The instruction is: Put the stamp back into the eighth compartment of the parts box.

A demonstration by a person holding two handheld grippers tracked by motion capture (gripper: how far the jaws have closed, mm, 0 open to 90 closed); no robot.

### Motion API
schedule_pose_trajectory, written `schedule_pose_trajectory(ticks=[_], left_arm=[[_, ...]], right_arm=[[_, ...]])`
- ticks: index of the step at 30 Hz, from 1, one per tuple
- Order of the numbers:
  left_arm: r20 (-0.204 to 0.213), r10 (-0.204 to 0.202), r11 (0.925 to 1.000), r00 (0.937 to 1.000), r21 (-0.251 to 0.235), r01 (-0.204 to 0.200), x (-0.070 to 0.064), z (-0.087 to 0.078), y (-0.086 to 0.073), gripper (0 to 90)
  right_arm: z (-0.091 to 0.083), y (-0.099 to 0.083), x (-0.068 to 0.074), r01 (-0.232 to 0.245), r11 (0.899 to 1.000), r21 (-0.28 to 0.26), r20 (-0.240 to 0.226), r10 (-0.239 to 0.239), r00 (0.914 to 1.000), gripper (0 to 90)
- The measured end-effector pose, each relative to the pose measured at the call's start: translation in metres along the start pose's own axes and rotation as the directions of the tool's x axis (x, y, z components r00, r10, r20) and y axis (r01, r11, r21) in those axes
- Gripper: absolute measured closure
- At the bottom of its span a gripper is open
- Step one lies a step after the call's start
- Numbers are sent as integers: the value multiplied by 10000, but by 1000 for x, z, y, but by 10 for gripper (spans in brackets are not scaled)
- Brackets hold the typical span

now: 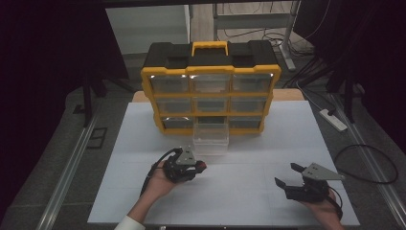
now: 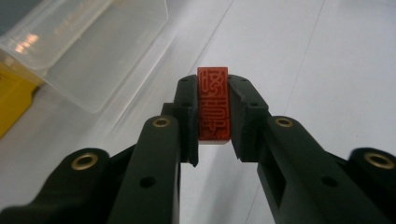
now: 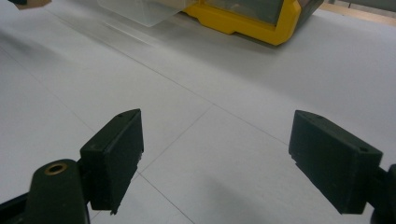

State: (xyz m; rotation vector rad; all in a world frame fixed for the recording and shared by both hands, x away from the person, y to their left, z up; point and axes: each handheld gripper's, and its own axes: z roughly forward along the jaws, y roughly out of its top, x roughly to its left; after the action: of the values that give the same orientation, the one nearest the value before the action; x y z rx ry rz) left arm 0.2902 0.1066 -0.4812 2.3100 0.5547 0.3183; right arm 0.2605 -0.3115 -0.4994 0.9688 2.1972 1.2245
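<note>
My left gripper (image 2: 213, 100) is shut on a small red stamp (image 2: 213, 103) whose face carries raised characters. In the high view that left gripper (image 1: 201, 166) sits just in front of a clear plastic drawer (image 1: 211, 138), with the red stamp (image 1: 203, 166) at its tip. The drawer is pulled out of the bottom row of a yellow and black organiser box (image 1: 210, 86) and rests on the white table (image 1: 143, 143). My right gripper (image 1: 286, 175) hovers at the table's right front, jaws wide apart with nothing between them, as the right gripper view (image 3: 215, 163) confirms.
The clear drawer (image 2: 88, 51) lies up and left of the left jaws. The organiser's yellow corner (image 3: 252, 18) stands far ahead of the right gripper. A power strip (image 1: 333, 120) and cables (image 1: 368, 163) lie on the floor to the right.
</note>
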Motion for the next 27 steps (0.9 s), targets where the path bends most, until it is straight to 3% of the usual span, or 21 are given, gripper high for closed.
schedule_pose_trajectory(ticks=[5,8,11,21,27], left_arm=[[2,-47,9996,10000,-284,47,0,-5,2,748],[-323,-74,9984,9994,-565,56,0,-8,3,748],[-358,-164,9970,9992,-759,137,-1,-11,4,748],[-368,-738,9845,9966,-1622,669,2,-23,13,747],[-384,-721,9800,9967,-1887,637,5,-30,24,747]], right_arm=[[0,0,0,-1,10000,0,5,1,10000,188],[0,0,0,3,10000,17,0,-3,10000,188],[0,0,0,10,10000,16,-10,-10,10000,188],[-1,0,0,-63,9999,-87,14,63,10000,188],[-2,0,0,-50,9999,-101,21,50,10000,189]])
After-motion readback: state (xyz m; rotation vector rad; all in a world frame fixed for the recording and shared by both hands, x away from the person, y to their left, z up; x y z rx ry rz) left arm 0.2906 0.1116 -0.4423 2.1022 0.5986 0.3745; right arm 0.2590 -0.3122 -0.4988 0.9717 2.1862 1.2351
